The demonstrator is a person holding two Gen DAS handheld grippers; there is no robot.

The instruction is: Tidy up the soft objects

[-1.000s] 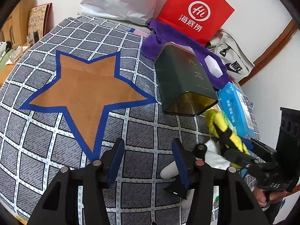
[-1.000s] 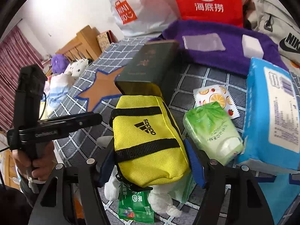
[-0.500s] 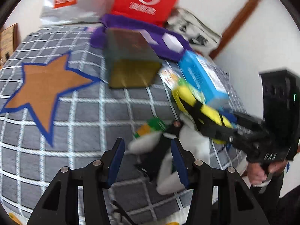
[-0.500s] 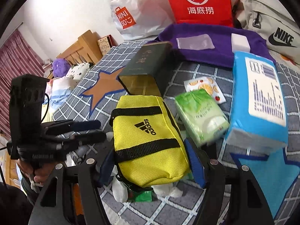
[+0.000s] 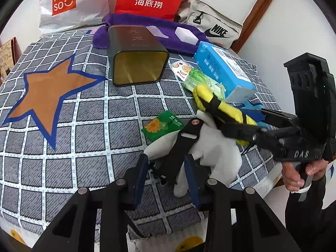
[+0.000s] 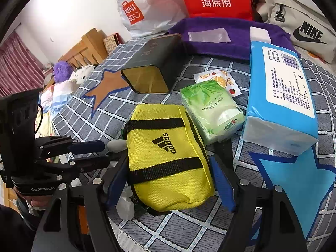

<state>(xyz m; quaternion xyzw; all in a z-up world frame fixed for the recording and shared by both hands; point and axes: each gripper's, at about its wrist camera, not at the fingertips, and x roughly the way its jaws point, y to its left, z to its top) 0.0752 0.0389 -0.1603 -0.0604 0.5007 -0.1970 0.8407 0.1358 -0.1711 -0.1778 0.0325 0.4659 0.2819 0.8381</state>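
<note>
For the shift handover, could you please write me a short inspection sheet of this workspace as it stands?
Surface: grey checked cloth with star patches.
Job's things: yellow Adidas pouch between the right gripper's fingers; white plush toy with a black strap lies between the left gripper's fingers.
Clutter: open dark tin, blue tissue pack, green tissue pack, purple towel, bags behind.
Grippers: left closing, right opening.
Cables: nothing seen.
Surroundings: white wall, wooden furniture.
</note>
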